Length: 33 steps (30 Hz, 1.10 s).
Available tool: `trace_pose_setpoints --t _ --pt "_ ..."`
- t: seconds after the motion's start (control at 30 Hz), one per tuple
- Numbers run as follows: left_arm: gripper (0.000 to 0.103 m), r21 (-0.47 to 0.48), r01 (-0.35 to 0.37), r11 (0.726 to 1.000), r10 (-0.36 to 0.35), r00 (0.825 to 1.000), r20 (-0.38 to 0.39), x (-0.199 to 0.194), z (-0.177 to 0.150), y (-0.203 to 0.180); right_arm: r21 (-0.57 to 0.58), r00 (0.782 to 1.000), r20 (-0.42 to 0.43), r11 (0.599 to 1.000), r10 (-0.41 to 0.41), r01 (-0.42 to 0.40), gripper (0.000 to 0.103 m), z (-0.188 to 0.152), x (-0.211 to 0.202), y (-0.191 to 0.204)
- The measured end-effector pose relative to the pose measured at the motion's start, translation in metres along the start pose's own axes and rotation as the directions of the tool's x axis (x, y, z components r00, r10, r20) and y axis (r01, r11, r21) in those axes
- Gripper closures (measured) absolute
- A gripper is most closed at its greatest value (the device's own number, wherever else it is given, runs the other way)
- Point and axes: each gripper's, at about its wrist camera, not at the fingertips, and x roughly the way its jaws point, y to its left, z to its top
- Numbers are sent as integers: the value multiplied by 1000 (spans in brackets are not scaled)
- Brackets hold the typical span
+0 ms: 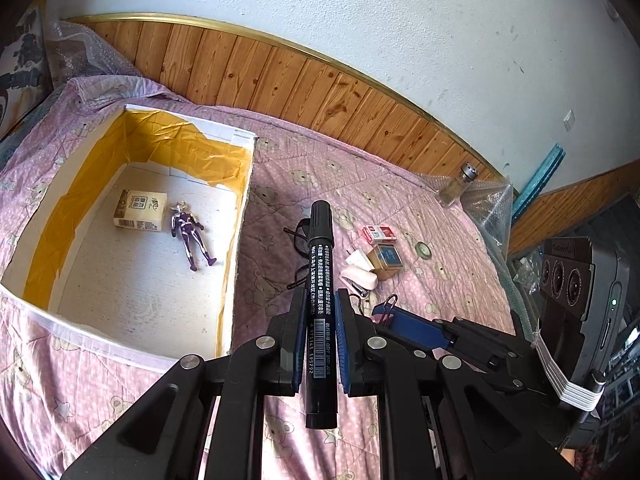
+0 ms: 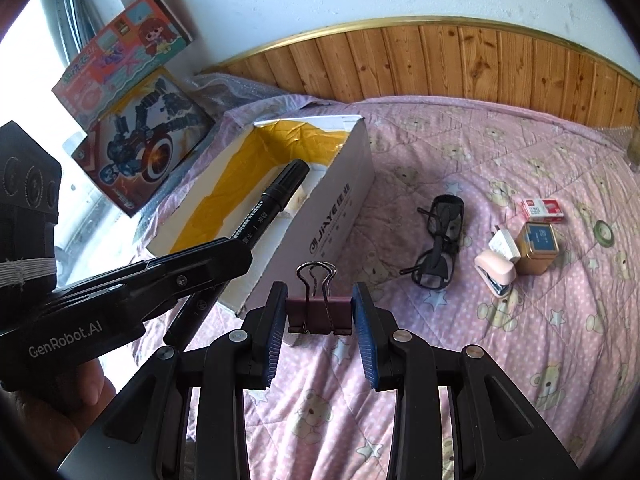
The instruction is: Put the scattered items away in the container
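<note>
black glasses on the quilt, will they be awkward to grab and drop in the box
Probably fiddly: the glasses lie folded, thin arms crossed, so they may snag. They look light, and the lenses could scratch. The soft quilt should keep them from sliding.

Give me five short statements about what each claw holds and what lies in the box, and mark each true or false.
1. The left claw is shut on a black marker. True.
2. The right claw holds the eyeglasses. False: it grips a binder clip; the eyeglasses lie on the pink bedspread.
3. A toy figure lies inside the white box. True.
4. The box is empty apart from the figure. False: a small carton lies beside it.
5. The pink stapler is already in the box. False: it rests on the bedspread near a gold tin.
</note>
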Motion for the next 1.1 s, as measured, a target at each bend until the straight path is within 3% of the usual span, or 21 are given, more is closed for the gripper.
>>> trace_pose_setpoints --t 1.1 --pt "89 -85 -78 993 81 996 31 -20 48 79 -137 998 -12 988 64 -65 69 62 42 57"
